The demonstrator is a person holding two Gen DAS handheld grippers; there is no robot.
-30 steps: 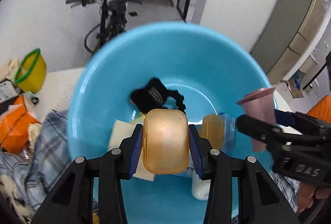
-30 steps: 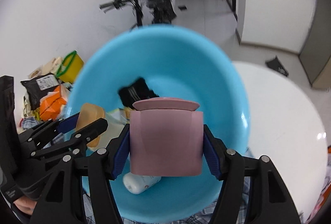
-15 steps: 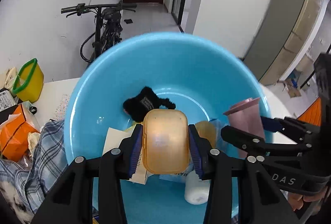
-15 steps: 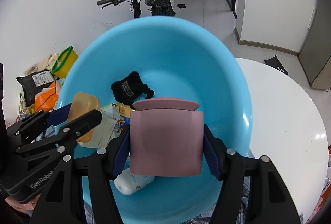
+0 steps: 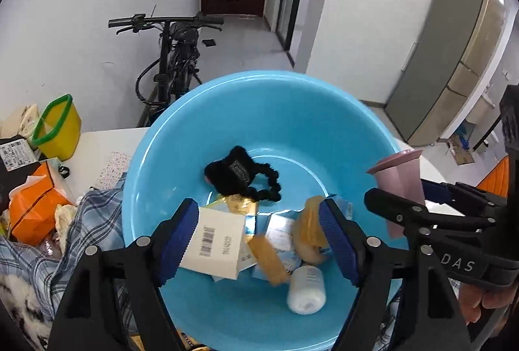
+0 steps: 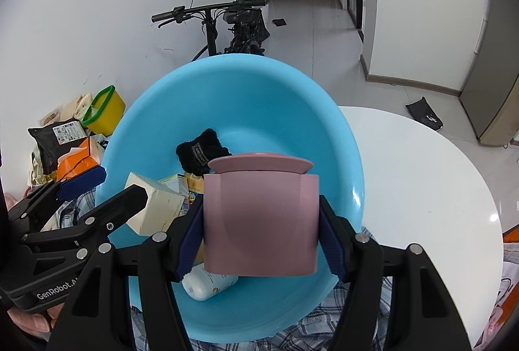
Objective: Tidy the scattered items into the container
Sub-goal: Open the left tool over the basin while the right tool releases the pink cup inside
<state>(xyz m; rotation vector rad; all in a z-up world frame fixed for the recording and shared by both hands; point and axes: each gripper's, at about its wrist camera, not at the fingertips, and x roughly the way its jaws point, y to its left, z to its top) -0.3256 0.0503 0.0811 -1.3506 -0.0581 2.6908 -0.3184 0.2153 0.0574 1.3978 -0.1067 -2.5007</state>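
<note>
A big blue basin (image 5: 207,124) (image 6: 292,98) holds a black knit item (image 5: 233,175), a white carton (image 5: 215,240), packets, a white bottle (image 5: 306,289) and amber plastic pieces (image 5: 308,231). My left gripper (image 5: 259,240) is open and empty above the basin; an amber lid (image 5: 269,260) lies blurred below it. My right gripper (image 6: 261,237) is shut on a pink lidded cup (image 6: 259,214), held over the basin's right side; the cup also shows in the left wrist view (image 5: 400,179).
The basin sits on plaid cloth (image 5: 87,221) on a white round table (image 6: 421,175). Orange bags (image 5: 32,208) and a yellow bin (image 5: 58,127) lie at the left. A bicycle (image 5: 175,52) stands behind by the wall.
My left gripper opened and let go of the amber container, which dropped into the basin. Both grippers pulled back and up a little. The pink cup stays held.
</note>
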